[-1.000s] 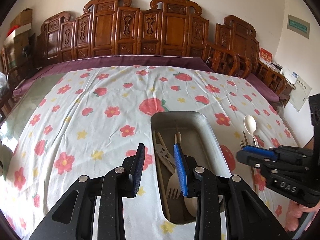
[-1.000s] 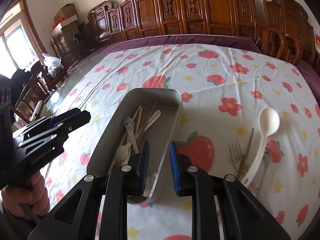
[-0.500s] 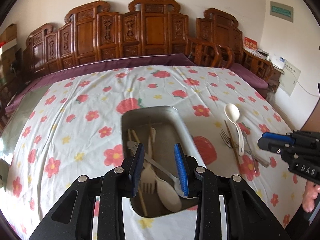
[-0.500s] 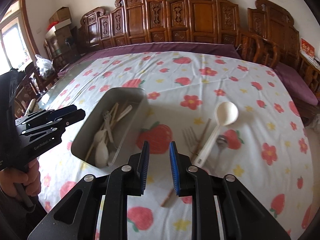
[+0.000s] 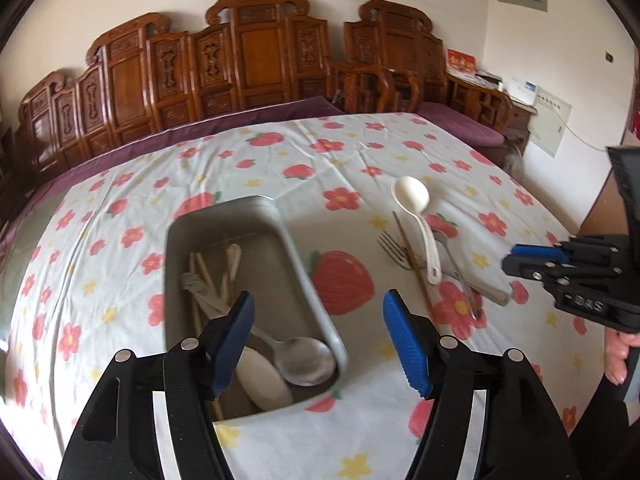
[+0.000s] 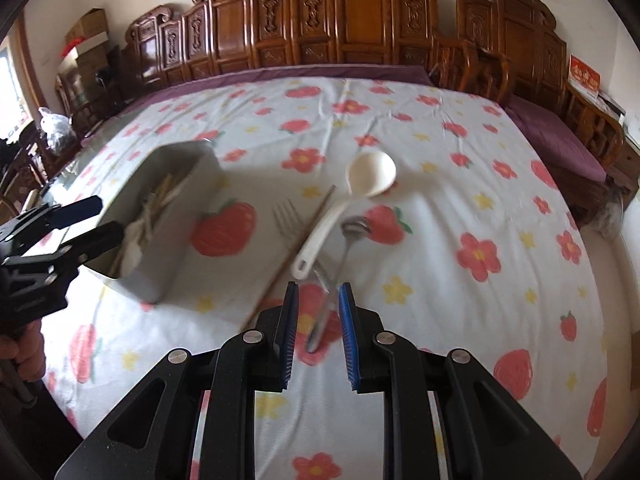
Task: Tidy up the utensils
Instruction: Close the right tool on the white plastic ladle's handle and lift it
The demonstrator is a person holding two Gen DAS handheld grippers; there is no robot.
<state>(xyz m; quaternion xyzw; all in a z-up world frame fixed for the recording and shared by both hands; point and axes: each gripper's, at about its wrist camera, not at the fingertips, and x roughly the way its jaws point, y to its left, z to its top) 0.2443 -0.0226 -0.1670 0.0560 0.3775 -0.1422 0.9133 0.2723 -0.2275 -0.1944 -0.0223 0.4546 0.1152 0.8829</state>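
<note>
A: Where are the utensils now?

B: Some lie in the metal tray (image 5: 304, 276): a metal spoon (image 5: 304, 360), a white spoon, chopsticks. The others are on the table (image 6: 460, 208), right of the tray: a ladle (image 6: 370, 174), a fork (image 6: 288, 218), one chopstick (image 6: 292, 248) and a small utensil (image 6: 332, 280) whose handle points to the right tool (image 6: 319, 334).

A: And the tools?

B: The left tool (image 5: 316, 340) is wide open and empty, above the near end of the tray. The right tool is narrow but not closed, holds nothing, and hovers above that handle.

A: What can go wrong?

B: I think the loose pieces cross each other. The ladle handle lies over the other metal pieces, so pulling one may drag its neighbours. A thin handle flat on soft cloth can also slip from the pads, or the pads can pinch the cloth.

A: What is unclear?

B: The right view is blurred, so I cannot tell if the small utensil is a spoon or a fork. The left tool hides part of the tray.
</note>
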